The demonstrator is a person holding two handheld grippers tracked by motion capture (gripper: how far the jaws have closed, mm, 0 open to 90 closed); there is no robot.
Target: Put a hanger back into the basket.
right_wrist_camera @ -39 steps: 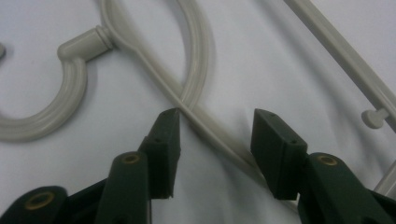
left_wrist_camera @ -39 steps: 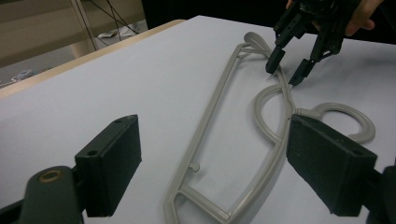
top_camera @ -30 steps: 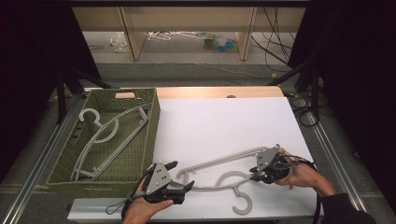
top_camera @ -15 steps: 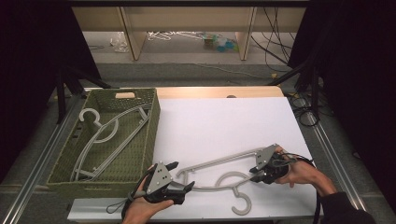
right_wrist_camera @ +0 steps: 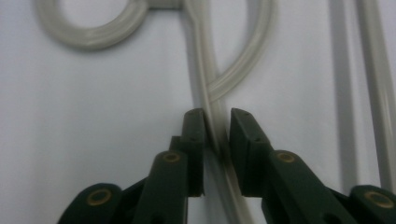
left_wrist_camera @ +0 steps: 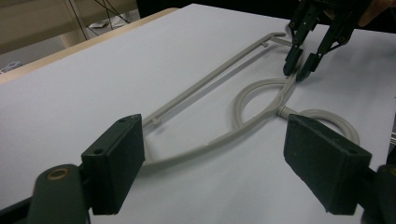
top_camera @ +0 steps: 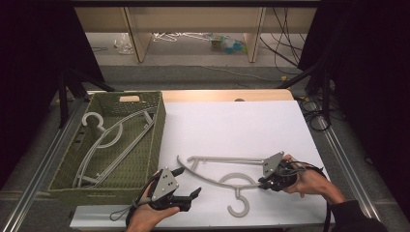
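Claw on your right [right_wrist_camera: 217, 128] straddles the hanger [top_camera: 217, 174] arm, not clamped; left claw [left_wrist_camera: 233, 161] gapes. Close off-centre and it skids toward six o'clock.

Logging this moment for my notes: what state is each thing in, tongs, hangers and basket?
Left tongs: open, hovering off the hanger's left end, holding nothing.
Right tongs: jaws astride the hanger's arm, a slight gap left; grip uncertain.
Grey hanger: flat on the white table, hook toward the person.
Green basket: upright, hangers lying inside.
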